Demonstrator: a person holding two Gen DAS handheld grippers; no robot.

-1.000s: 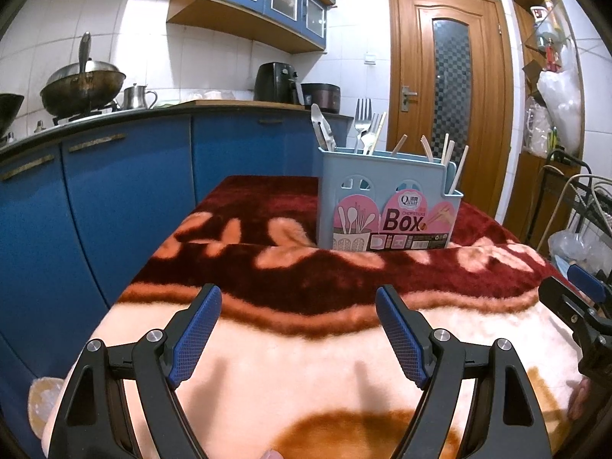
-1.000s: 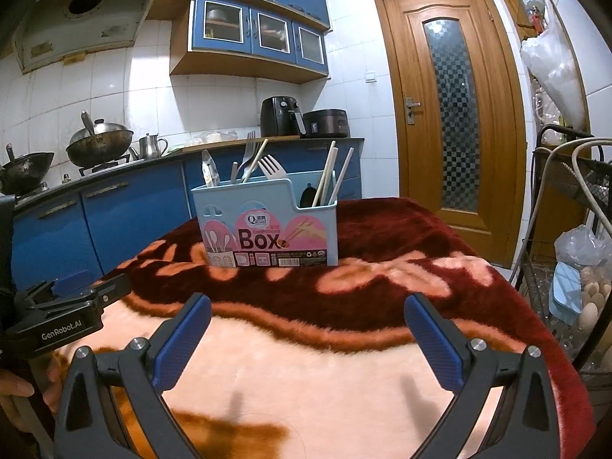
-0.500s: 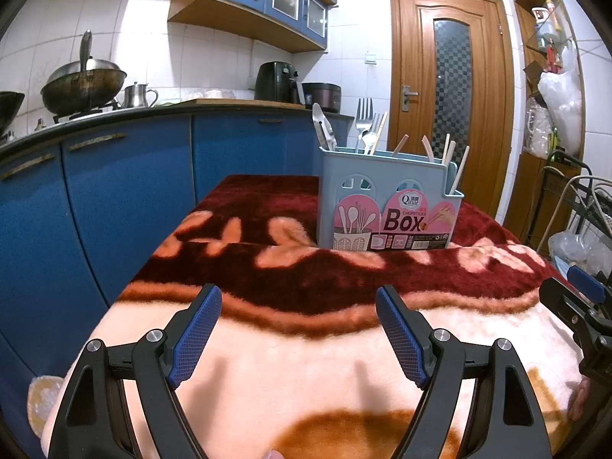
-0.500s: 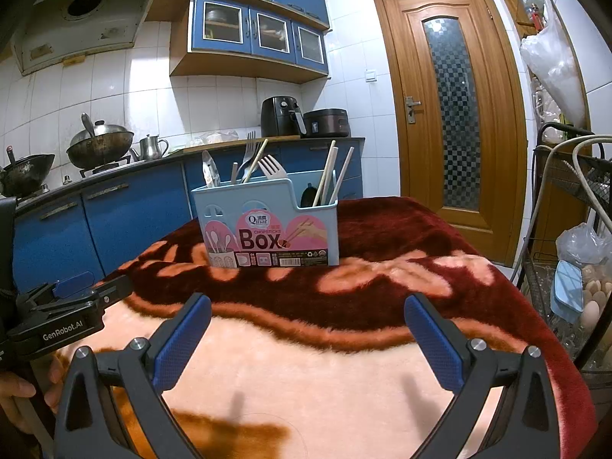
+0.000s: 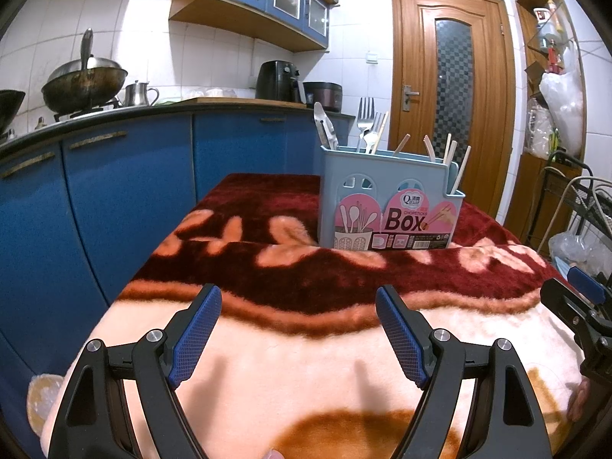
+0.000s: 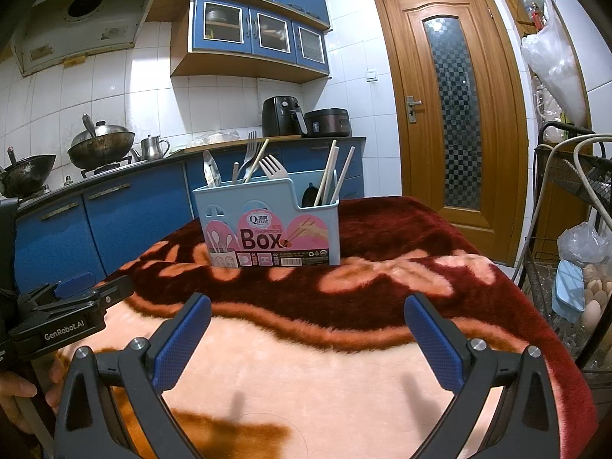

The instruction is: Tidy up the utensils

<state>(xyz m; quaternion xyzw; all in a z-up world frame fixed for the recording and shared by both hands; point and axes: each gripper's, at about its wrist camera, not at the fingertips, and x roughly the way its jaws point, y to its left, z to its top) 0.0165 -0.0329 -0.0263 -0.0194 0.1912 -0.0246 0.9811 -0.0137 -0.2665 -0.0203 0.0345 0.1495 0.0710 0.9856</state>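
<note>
A light blue utensil box [image 5: 386,199] [image 6: 267,225] with a pink "Box" label stands upright on a red and peach blanket [image 5: 306,363] [image 6: 325,363]. Forks [image 5: 365,114] [image 6: 272,166], spoons and chopsticks [image 6: 336,176] stick out of its compartments. My left gripper [image 5: 298,306] hovers open over the blanket, well short of the box, nothing between its blue pads. My right gripper [image 6: 308,317] is likewise open and empty, facing the box from the right. Each gripper shows at the edge of the other's view.
Blue kitchen cabinets [image 5: 126,183] run along the left, with woks [image 6: 101,145], a kettle and an air fryer [image 6: 281,114] on the counter. A wooden door [image 6: 451,114] stands behind. A wire rack with eggs and bags [image 6: 573,267] sits at the blanket's right edge.
</note>
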